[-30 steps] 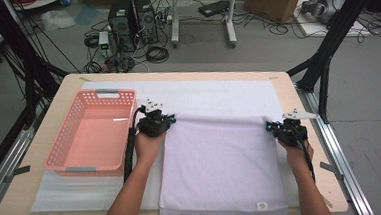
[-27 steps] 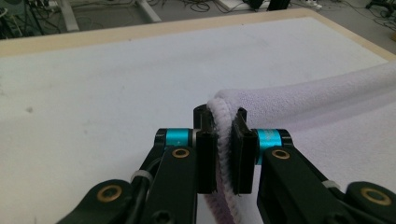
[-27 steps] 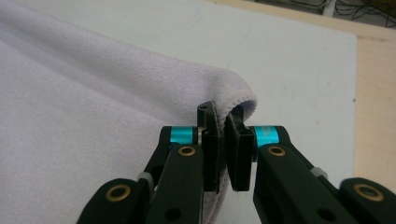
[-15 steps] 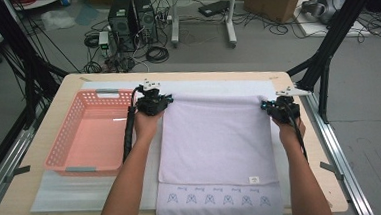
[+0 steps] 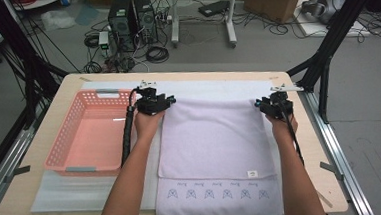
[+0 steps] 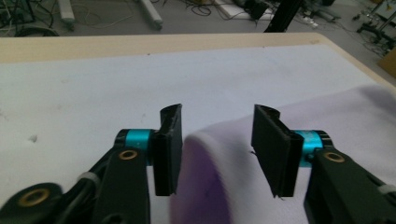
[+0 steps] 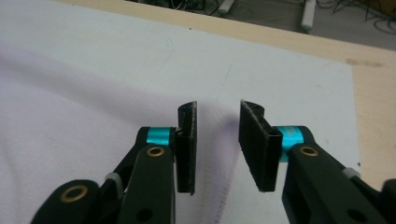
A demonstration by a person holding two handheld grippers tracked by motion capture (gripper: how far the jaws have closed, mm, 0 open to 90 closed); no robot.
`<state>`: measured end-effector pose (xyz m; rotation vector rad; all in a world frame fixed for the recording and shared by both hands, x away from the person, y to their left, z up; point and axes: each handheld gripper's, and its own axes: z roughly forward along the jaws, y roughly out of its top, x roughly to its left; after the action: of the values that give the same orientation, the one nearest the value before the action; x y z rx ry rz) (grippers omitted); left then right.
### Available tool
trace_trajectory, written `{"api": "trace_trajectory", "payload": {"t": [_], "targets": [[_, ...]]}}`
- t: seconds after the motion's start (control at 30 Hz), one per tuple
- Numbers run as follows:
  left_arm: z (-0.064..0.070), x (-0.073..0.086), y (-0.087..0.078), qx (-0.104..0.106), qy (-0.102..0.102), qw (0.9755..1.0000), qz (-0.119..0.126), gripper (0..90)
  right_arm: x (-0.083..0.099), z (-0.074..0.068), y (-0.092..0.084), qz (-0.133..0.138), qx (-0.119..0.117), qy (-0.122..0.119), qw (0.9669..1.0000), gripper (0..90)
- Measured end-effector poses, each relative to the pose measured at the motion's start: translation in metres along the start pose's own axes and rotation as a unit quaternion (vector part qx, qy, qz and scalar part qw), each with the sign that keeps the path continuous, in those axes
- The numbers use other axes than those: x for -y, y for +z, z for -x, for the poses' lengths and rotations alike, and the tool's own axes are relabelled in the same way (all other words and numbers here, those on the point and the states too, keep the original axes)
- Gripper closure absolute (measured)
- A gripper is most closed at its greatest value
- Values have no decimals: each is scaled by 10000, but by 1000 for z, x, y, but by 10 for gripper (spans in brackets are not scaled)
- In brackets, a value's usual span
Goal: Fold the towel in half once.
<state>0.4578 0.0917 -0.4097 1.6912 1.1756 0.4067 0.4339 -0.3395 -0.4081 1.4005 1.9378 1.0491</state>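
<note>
**Both tongs released at the far corners of a folded towel**

The left gripper [image 5: 164, 102] stands with its jaws parted, having just been opening; in the left gripper view a rounded hump of the pale lilac terry towel [image 6: 219, 177] rises between the black pads [image 6: 168, 149] without being pressed by either. The right gripper [image 5: 258, 105] is likewise spread, its jaws having just been opening, and in the right gripper view the towel's stitched edge runs between the pads, free of them.

The pale lilac terry towel [image 5: 216, 146] lies flat on the white sheet [image 5: 212, 88] covering the wooden table [image 5: 62, 90], folded back on itself so that a strip of embroidered motifs shows at the near end. Its fold line runs across the table from one gripper to the other; its long axis runs from that line towards the person. Each gripper sits at one far corner, so the cloth lies on the near side of both, below the hands, and neither is closer to it than the other.

The pink perforated plastic basket [image 5: 87, 134] stands just beside the left forearm, nearer the left gripper.
</note>
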Motion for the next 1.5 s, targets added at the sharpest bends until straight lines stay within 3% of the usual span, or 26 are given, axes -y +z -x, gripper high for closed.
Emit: {"api": "trace_trajectory", "payload": {"t": [0.13, 0.23, 0.4, 0.57, 0.6, 0.7, 0.77, 0.97, 1.03, 1.27, 1.5], "targets": [[6, 0, -4, 92, 64, 9998, -192, 473, -1, 4, -7, -76, -92, 67, 9999, 582], [14, 3, -10, 149, 132, 9998, -26, 476, 0, 4, -13, -101, -190, 58, 9998, 577], [22, 7, -17, 217, 155, 9996, -6, 468, 2, 3, -22, -144, -277, 3, 9995, 595], [30, 8, -23, 374, 290, 9987, -193, 440, 4, 0, -33, -128, -368, -42, 9992, 579], [33, 10, -27, 416, 282, 9987, -46, 441, 5, 0, -35, -128, -386, -19, 9992, 570], [40, 14, -32, 524, 347, 9980, 9, 449, 14, 1, -40, -127, -489, 113, 9987, 541], [43, 16, -37, 567, 411, 9975, 10, 449, 18, 0, -44, -320, -534, 124, 9980, 492], [49, 34, -52, 634, 454, 9969, 117, 445, 31, -8, -59, -262, -680, -37, 9973, 514], [51, 43, -57, 650, 586, 9962, -17, 443, 38, -11, -64, -265, -731, -48, 9970, 516], [56, 66, -79, 645, 741, 9951, 99, 438, 66, -20, -84, -198, -978, -66, 9950, 558], [59, 85, -93, 626, 826, 9946, -28, 428, 96, -31, -96, -291, -948, -153, 9950, 557]]}}
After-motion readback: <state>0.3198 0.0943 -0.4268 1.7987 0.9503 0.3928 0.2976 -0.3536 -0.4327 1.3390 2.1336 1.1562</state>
